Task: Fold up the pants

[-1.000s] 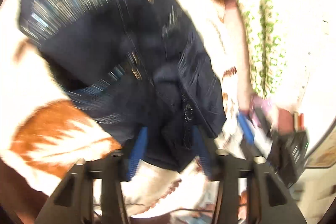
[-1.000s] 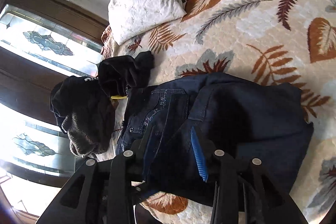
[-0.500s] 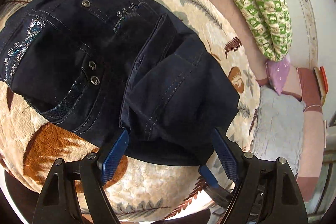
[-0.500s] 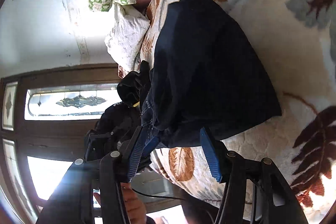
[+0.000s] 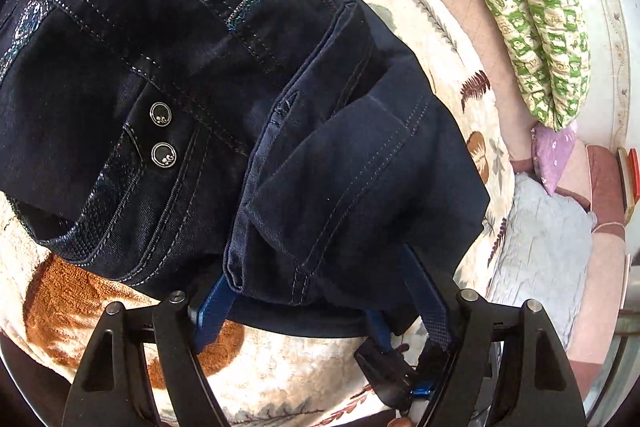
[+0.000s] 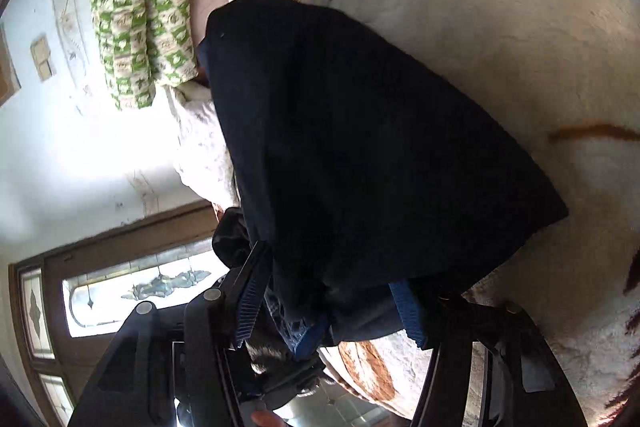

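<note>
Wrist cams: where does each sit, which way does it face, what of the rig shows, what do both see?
Left wrist: on the left tongs, looking down over folded dark jeans on a leaf-print bedspread; its closing blue pads straddle the near hem, and the other tongs show below.
Right wrist: on the right tongs, rolled sideways, facing the jeans; pads closing around the edge; window behind.
Shared: the jeans, bedspread and green pillow.

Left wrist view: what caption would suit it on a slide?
Left gripper closing around the near edge of folded dark jeans on a leaf-print bedspread.
</note>
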Action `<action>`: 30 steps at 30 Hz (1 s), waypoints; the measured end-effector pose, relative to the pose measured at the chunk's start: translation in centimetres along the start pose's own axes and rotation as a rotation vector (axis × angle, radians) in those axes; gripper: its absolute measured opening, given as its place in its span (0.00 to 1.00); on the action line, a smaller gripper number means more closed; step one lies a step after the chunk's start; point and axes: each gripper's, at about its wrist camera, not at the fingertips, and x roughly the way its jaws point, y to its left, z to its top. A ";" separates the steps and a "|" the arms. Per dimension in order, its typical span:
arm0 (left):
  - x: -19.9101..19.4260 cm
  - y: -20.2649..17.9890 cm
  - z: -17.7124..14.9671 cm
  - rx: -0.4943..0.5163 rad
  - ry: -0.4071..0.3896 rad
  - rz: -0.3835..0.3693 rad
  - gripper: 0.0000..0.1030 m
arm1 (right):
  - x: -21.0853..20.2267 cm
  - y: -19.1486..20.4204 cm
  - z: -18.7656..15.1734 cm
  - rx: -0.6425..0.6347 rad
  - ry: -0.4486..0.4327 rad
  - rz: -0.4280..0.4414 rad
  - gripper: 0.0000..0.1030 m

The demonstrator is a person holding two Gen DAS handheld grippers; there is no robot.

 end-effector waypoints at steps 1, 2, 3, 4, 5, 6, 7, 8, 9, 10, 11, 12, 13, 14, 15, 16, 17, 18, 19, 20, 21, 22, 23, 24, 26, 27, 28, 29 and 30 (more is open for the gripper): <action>0.0 -0.1 0.1 -0.005 -0.003 0.013 0.52 | -0.1 -0.1 0.1 0.007 -0.015 0.006 0.45; 0.0 -0.2 0.2 -0.010 0.001 0.018 0.43 | -0.3 0.0 0.4 -0.008 -0.027 0.008 0.16; 0.1 -0.4 0.3 -0.019 0.012 0.014 0.29 | -0.6 0.1 0.7 -0.026 -0.029 0.028 0.03; 0.0 -0.6 0.3 -0.030 0.016 0.008 0.23 | -1.3 0.2 1.1 -0.033 -0.034 0.048 0.03; -0.3 -0.8 0.0 -0.033 0.017 -0.013 0.23 | -2.3 0.3 1.4 -0.036 -0.052 0.078 0.03; -0.4 -1.3 -0.4 -0.025 0.012 -0.026 0.23 | -3.7 0.7 1.7 -0.060 -0.070 0.110 0.03; -0.6 -1.6 -0.9 -0.004 0.000 -0.025 0.23 | -5.2 1.2 2.0 -0.100 -0.099 0.123 0.03; -0.4 -2.3 -1.3 0.024 -0.022 -0.015 0.23 | -6.8 1.4 2.4 -0.129 -0.134 0.118 0.03; 0.3 -2.6 -1.5 0.042 -0.026 0.018 0.22 | -8.2 1.1 3.0 -0.134 -0.162 0.112 0.03; 1.2 -2.6 -1.6 0.039 -0.012 0.037 0.22 | -9.1 0.6 3.7 -0.125 -0.184 0.093 0.03; 2.5 -2.3 -1.6 0.020 0.024 0.044 0.21 | -9.6 -0.1 4.4 -0.109 -0.189 0.069 0.03; 3.8 -1.8 -1.6 -0.006 0.063 0.047 0.19 | -9.6 -1.0 4.9 -0.087 -0.172 0.052 0.03; 4.4 -1.5 -1.5 -0.019 0.070 0.054 0.17 | -9.3 -1.8 5.0 -0.068 -0.148 0.041 0.03; 4.4 -1.4 -1.5 -0.015 0.061 0.050 0.16 | -9.0 -2.3 5.0 -0.064 -0.138 0.032 0.03; 4.1 -1.6 -1.4 -0.004 0.058 0.041 0.16 | -8.8 -2.7 4.9 -0.067 -0.138 0.030 0.03; 3.6 -1.7 -1.3 0.004 0.051 0.036 0.16 | -8.7 -3.0 4.8 -0.062 -0.137 0.041 0.03; 2.7 -1.9 -1.3 0.012 0.033 0.033 0.16 | -8.5 -3.3 4.9 -0.051 -0.134 0.055 0.04; 1.8 -2.2 -1.2 0.026 0.012 0.017 0.19 | -8.4 -3.3 4.9 -0.044 -0.130 0.065 0.04; 1.1 -2.9 -1.1 0.050 0.004 -0.005 0.24 | -8.3 -3.3 5.1 -0.044 -0.130 0.071 0.05; 0.6 -3.7 -1.0 0.077 0.003 -0.022 0.27 | -8.4 -3.0 5.3 -0.049 -0.129 0.075 0.06; 0.3 -4.8 -0.9 0.113 0.001 -0.038 0.42 | -8.4 -2.8 5.3 -0.053 -0.129 0.077 0.08; 0.4 -6.0 -0.7 0.158 0.001 -0.045 0.60 | -8.5 -2.8 5.3 -0.051 -0.131 0.081 0.08; 0.3 -6.7 -0.4 0.189 -0.004 -0.043 0.67 | -8.5 -2.8 5.3 -0.047 -0.125 0.090 0.08; 0.7 -7.7 -0.1 0.225 -0.012 -0.029 0.74 | -8.5 -2.9 5.5 -0.041 -0.124 0.093 0.08; 2.2 -9.3 0.8 0.275 0.009 -0.014 0.74 | -8.4 -3.0 5.6 -0.029 -0.123 0.094 0.08; 3.2 -10.1 1.2 0.294 0.042 -0.018 0.74 | -8.4 -3.1 5.6 -0.021 -0.120 0.097 0.08; 4.1 -10.8 1.5 0.304 0.068 -0.018 0.74 | -8.5 -3.3 5.6 -0.016 -0.120 0.097 0.08; 5.0 -11.3 2.1 0.319 0.095 -0.009 0.74 | -8.6 -3.5 5.5 -0.016 -0.119 0.096 0.08; 5.8 -11.8 2.4 0.331 0.108 0.012 0.74 | -8.6 -3.4 5.6 -0.018 -0.116 0.096 0.08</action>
